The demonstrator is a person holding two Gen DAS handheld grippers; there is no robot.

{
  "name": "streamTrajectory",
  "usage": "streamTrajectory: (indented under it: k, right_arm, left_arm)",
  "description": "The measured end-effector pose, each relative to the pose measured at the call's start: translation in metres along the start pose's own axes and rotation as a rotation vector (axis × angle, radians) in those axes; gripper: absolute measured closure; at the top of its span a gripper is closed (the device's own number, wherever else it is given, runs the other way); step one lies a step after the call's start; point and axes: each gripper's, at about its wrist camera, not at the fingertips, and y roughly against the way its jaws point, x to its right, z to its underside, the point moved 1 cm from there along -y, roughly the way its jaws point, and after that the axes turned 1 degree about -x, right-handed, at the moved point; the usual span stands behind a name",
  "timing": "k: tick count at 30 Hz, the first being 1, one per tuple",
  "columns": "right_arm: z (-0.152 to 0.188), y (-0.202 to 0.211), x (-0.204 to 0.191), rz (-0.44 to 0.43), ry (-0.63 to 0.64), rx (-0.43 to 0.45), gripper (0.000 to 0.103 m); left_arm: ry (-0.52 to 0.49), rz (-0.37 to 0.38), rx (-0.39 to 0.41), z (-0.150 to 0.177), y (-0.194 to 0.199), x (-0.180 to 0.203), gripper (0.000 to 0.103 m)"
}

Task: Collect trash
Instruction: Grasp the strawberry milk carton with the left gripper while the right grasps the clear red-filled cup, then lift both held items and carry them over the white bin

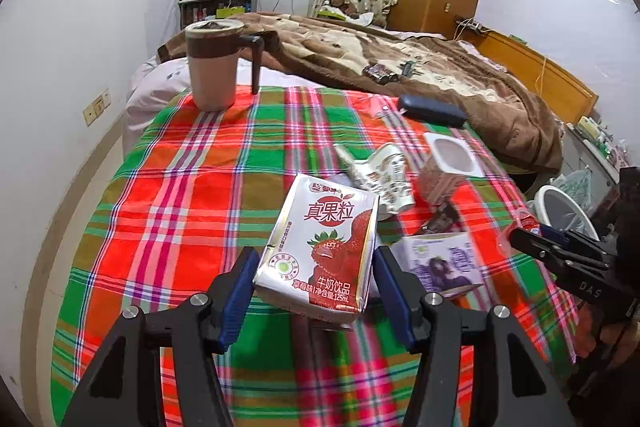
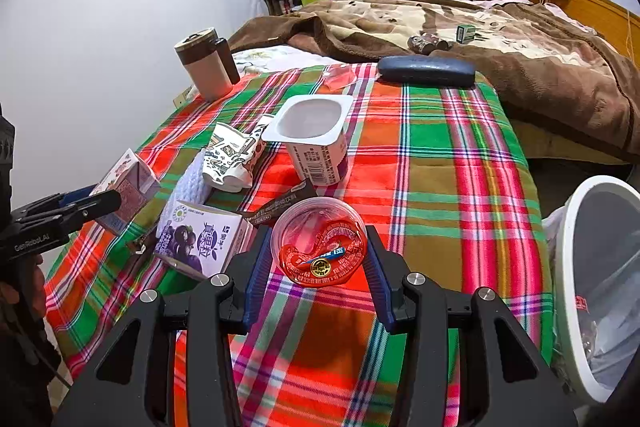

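My left gripper (image 1: 314, 267) is shut on a strawberry milk carton (image 1: 324, 243), held tilted just above the plaid tablecloth (image 1: 180, 187). My right gripper (image 2: 318, 251) is shut on a clear plastic cup with a peeled red foil lid (image 2: 320, 247), low over the cloth. More trash lies on the table: a purple milk carton (image 2: 200, 239), a crumpled paper cup (image 2: 232, 159), an upright white yogurt cup (image 2: 316, 139) and a dark wrapper (image 2: 280, 207). In the right wrist view the left gripper and its carton (image 2: 128, 187) show at the left edge.
A white bin with a plastic liner (image 2: 592, 267) stands on the floor off the table's right side. At the table's far end are a lidded brown mug (image 1: 212, 67) and a dark glasses case (image 1: 432, 109). A bed with a brown blanket (image 1: 400, 59) lies behind.
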Motion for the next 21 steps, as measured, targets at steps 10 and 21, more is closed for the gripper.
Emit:
streamTrajectory:
  k: [10, 21]
  right_arm:
    - [0.003, 0.025, 0.022, 0.03, -0.031, 0.031, 0.057]
    - [0.008, 0.06, 0.06, 0.104, -0.079, 0.078, 0.057]
  left_arm:
    - [-0.037, 0.045, 0.027, -0.002, 0.017, 0.04, 0.044]
    - [-0.115, 0.118, 0.045, -0.005, 0.021, 0.105, 0.048]
